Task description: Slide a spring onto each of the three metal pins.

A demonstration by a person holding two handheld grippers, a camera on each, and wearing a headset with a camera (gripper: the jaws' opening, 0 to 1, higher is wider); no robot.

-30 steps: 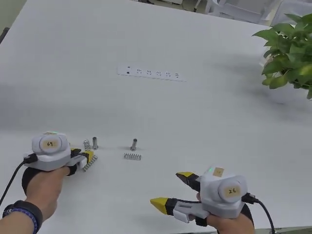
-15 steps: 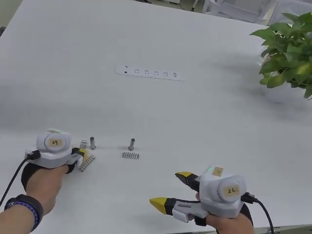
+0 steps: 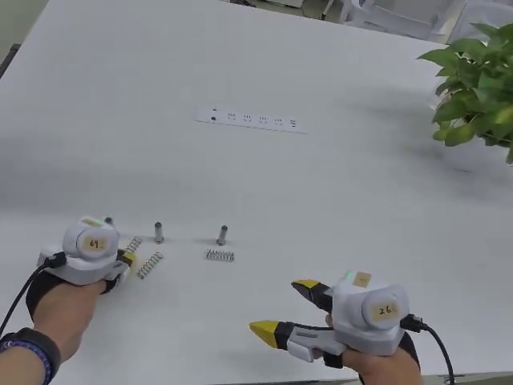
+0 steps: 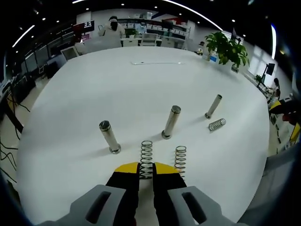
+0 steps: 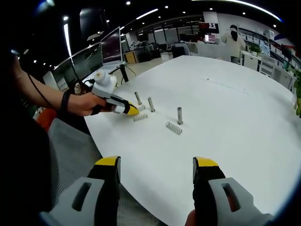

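- 0/3 done: upright grey metal pins (image 4: pixel 170 122) all bare, steel coil springs (image 4: pixel 180 157) flat on white worktop (image 4: pixel 70 94).
- Left gripper (image 4: pixel 146 165) fingers pinch one spring (image 4: pixel 146 153); right gripper (image 5: pixel 156 162) fingers wide, empty.

left gripper (image 4: pixel 146 167) fingers (image 4: pixel 126 170) pinched on a spring (image 4: pixel 146 154), right gripper (image 5: pixel 156 162) fingers (image 5: pixel 107 163) wide apart.

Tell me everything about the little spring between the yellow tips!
The spring is a small coil of silvery wire, bare metal by its look. It lies flat on the white table, its near end pinched between the yellow tips of the left hand-held gripper. Its far end points toward the foot of the middle pin, not touching it. It is on no pin yet.
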